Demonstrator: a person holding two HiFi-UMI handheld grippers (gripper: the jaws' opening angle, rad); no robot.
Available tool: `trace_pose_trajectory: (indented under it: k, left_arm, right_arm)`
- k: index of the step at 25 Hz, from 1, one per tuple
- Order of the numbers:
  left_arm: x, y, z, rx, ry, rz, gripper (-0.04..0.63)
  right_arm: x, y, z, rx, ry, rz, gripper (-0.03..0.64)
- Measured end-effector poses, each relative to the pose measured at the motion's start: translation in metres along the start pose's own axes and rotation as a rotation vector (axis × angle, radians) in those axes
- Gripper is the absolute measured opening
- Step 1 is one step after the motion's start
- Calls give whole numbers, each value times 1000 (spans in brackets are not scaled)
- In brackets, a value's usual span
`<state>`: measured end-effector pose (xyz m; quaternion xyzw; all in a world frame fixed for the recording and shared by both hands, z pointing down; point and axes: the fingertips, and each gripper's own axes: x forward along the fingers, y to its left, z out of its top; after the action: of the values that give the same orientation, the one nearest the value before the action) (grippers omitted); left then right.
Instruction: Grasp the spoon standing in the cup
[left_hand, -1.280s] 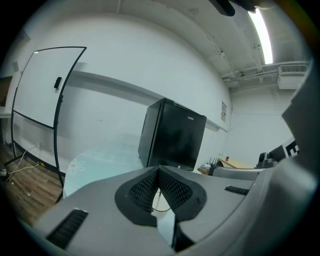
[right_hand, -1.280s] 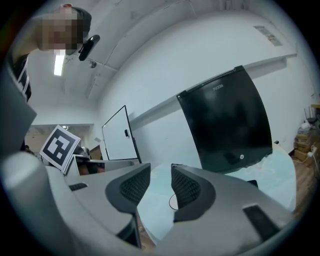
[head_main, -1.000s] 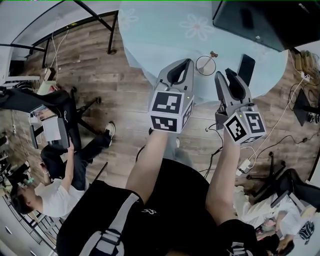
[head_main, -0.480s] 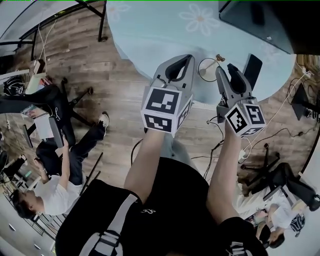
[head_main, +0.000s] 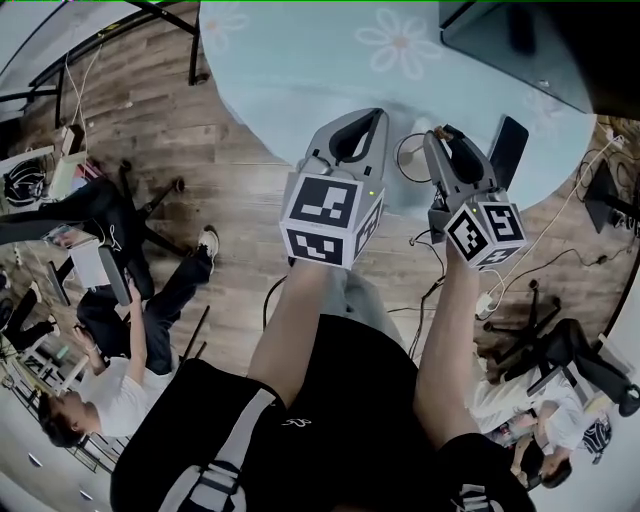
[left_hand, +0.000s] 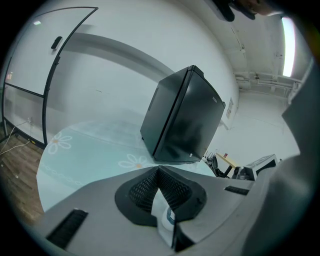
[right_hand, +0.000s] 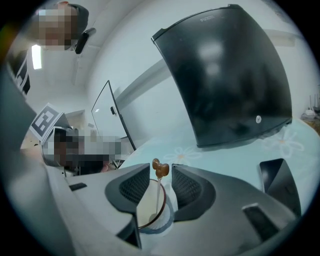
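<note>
A white cup (right_hand: 152, 220) with a brown rim stands on the pale blue table (head_main: 300, 70), close to its near edge. A thin spoon (right_hand: 160, 169) with a brown heart-shaped top stands upright in it. My right gripper (right_hand: 161, 174) straddles the spoon's top and its jaws are closing. A small gap still shows on each side, so the pads do not press on it. In the head view the right gripper (head_main: 440, 135) covers part of the cup (head_main: 407, 158). My left gripper (head_main: 377, 118) hovers just left of the cup with its tips together and nothing held.
A black phone (head_main: 508, 145) lies right of the cup. A big black box (head_main: 540, 40) stands at the table's far right. The table's curved edge runs under both grippers. Cables, office chairs and seated people are on the wooden floor below.
My right gripper has moved left and forward over the cup, so the spoon's top now sits between its jaws. The left gripper holds about the same place.
</note>
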<state>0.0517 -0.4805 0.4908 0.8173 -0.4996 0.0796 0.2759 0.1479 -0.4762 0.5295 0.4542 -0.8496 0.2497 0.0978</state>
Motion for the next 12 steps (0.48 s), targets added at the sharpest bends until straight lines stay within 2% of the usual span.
trace_pose_trajectory:
  k: [2,9,11,12]
  left_arm:
    - [3,-1,0,2,6,-6,3]
    - [6,-3,13,24,-8,-24,3]
    - [3,-8,19,30,-18,-23,3]
    - [0,-11,21,33,-23,-24,3]
  right_arm:
    - [1,-1,3,-6,-9,-5,113]
    - [0,7,10,-35,-13,-11,91]
    - [-6,11,14,-43,-17,-15,49]
    - [-10,13,18,-44,-21,-17,49]
